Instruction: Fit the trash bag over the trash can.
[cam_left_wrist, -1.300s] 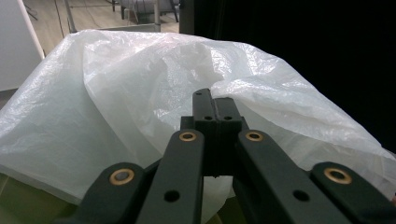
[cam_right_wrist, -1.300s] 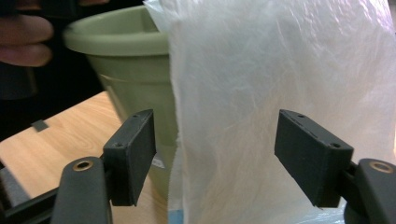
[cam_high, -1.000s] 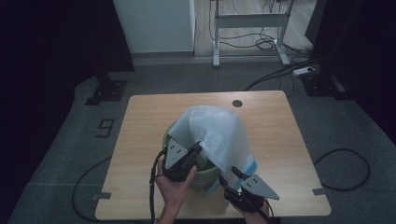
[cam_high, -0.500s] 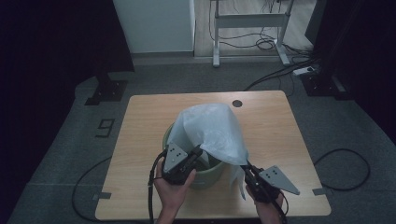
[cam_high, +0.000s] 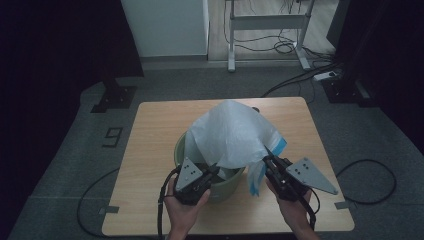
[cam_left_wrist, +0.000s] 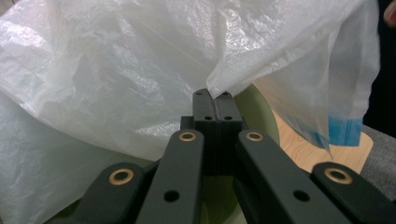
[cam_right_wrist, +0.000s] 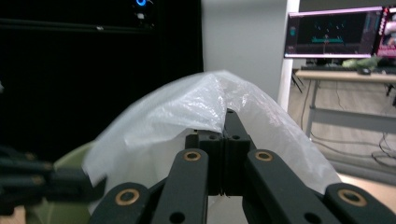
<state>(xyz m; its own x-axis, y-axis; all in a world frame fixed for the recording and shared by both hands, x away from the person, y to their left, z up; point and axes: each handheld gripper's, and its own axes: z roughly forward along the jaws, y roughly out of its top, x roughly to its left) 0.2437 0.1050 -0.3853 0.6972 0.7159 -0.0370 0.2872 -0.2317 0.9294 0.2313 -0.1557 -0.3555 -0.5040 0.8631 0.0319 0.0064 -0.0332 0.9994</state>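
A white plastic bag (cam_high: 235, 135) with a blue drawstring edge (cam_high: 255, 182) billows over a pale green bin (cam_high: 222, 189) in the middle of the wooden table (cam_high: 150, 140). My left gripper (cam_high: 212, 170) sits at the bin's near rim, shut on the bag's edge (cam_left_wrist: 219, 91). My right gripper (cam_high: 267, 159) is to the right of the bin, shut on the bag's other edge (cam_right_wrist: 219, 121) and holding it out past the rim. In the left gripper view the green bin (cam_left_wrist: 261, 105) lies beneath the bag (cam_left_wrist: 140, 60).
A small dark round hole (cam_high: 255, 109) marks the table's far side. A desk frame (cam_high: 270, 22) and cables (cam_high: 285, 47) stand on the floor beyond. A screen (cam_right_wrist: 336, 28) glows on a desk in the right gripper view.
My right gripper has moved right and slightly away from me, pulling the bag's edge outward from the bin. The left gripper has stayed at the near rim.
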